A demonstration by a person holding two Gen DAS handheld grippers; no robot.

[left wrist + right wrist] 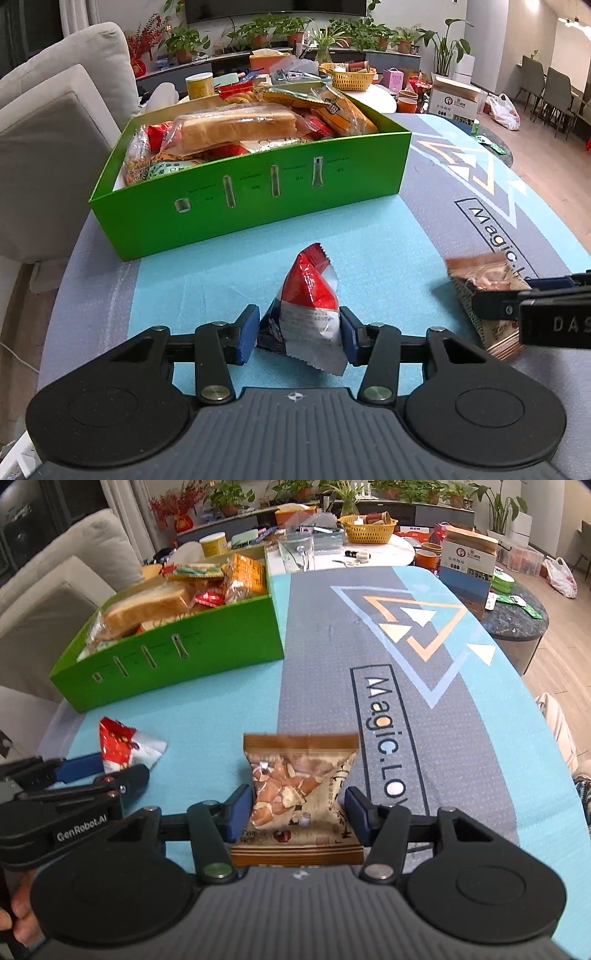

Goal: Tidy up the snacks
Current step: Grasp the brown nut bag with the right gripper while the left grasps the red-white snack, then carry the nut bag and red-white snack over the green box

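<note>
A red and white snack packet (308, 295) lies on the blue tablecloth, and my left gripper (298, 334) is shut on its near end, both blue pads pressing the wrapper. The right wrist view shows the same packet (125, 744) at the left, with the left gripper (92, 770) beside it. A brown nut snack packet (299, 786) lies between the fingers of my right gripper (298, 814), which is open, with a small gap at the right pad. The green box (258, 206) behind, in the other view (166, 664), is heaped with bread and snack packs.
The table (424, 720) carries a blue and grey "Magic" cloth. A sofa (55, 129) stands at the left. Behind the box are a yellow basket (369, 528), a cardboard box (467, 561), jars and potted plants. A hand (18, 923) holds the left gripper.
</note>
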